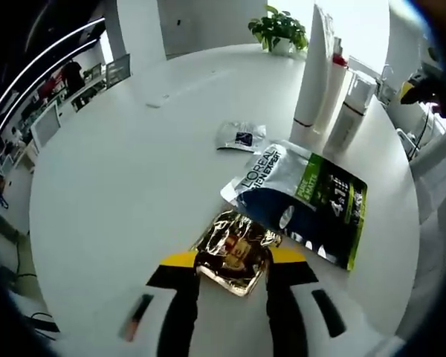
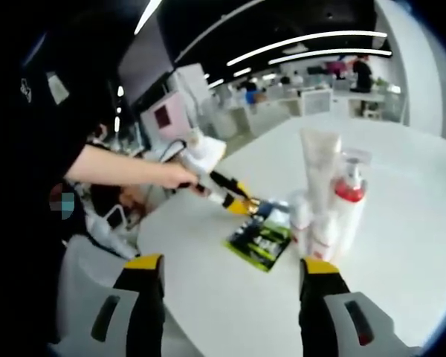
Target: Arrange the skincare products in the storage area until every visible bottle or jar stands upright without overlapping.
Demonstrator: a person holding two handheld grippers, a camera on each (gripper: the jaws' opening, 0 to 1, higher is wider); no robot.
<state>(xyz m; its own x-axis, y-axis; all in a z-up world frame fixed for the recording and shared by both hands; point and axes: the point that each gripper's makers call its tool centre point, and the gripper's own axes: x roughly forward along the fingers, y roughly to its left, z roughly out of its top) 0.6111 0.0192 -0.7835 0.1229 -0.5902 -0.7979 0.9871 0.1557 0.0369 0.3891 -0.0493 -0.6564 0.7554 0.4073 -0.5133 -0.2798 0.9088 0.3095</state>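
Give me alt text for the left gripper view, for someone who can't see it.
The left tongs grip a crinkled gold sachet on a round white table. Beside it lies a dark L'Oreal pouch; beyond stand white tubes and bottles.

On the round white table (image 1: 104,193), 3 white containers stand upright near the far right edge: a tall tube (image 1: 312,71), a red-collared pump bottle (image 1: 332,85) touching it, and a shorter bottle (image 1: 351,111) just beside. A small silver sachet (image 1: 241,137) lies flat before them. A dark-and-green L'Oreal pouch (image 1: 305,201) lies flat toward the near edge, a crinkled gold sachet (image 1: 234,251) overlapping its corner.
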